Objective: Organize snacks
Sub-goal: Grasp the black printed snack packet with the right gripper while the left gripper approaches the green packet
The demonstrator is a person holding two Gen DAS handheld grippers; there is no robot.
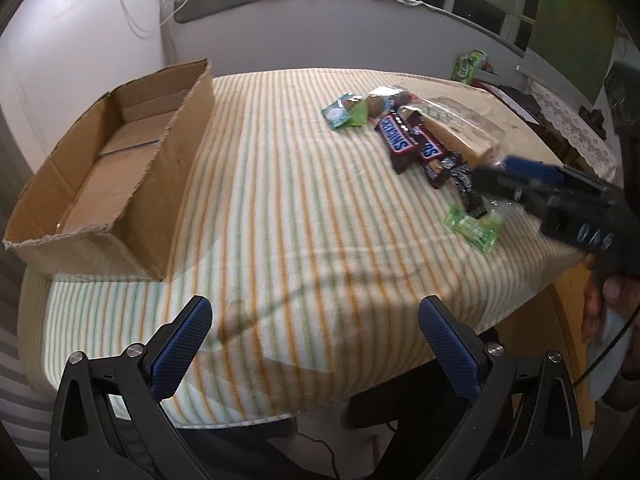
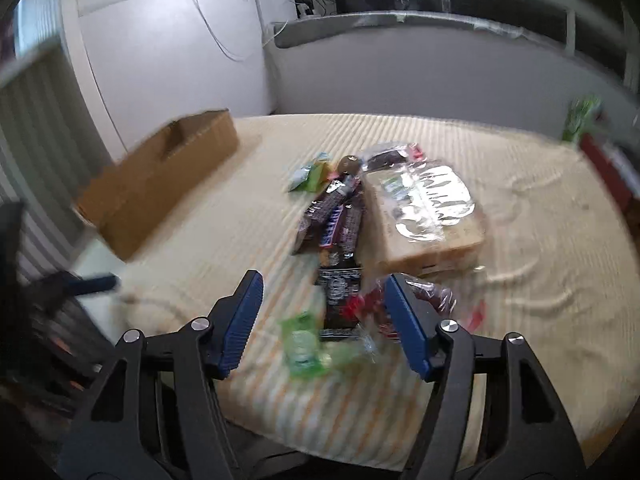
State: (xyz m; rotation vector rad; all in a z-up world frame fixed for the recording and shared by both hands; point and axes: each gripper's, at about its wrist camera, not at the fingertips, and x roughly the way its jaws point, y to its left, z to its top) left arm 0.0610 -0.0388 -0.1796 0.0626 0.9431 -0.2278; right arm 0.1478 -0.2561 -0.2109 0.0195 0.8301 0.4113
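- Cardboard box point(image 1: 120, 176): sitting open-topped at the left of the striped table point(image 1: 280, 220).
- Snacks: lying heaped right of centre, Snickers bars point(image 1: 400, 136), a tan packet point(image 1: 464, 128), a green candy point(image 1: 470, 228) nearest.
- Left gripper point(image 1: 316, 344): hovering over the near table edge, jaws spread, gripping nothing.
- Right gripper point(image 2: 320, 316): jaws standing apart around a dark wrapper point(image 2: 340, 300), not pinching it.

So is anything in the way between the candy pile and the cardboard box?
Nothing visible. Only bare striped tablecloth lies between the candy pile and the open, empty cardboard box. The box's near wall stands upright, so snacks must go over it.
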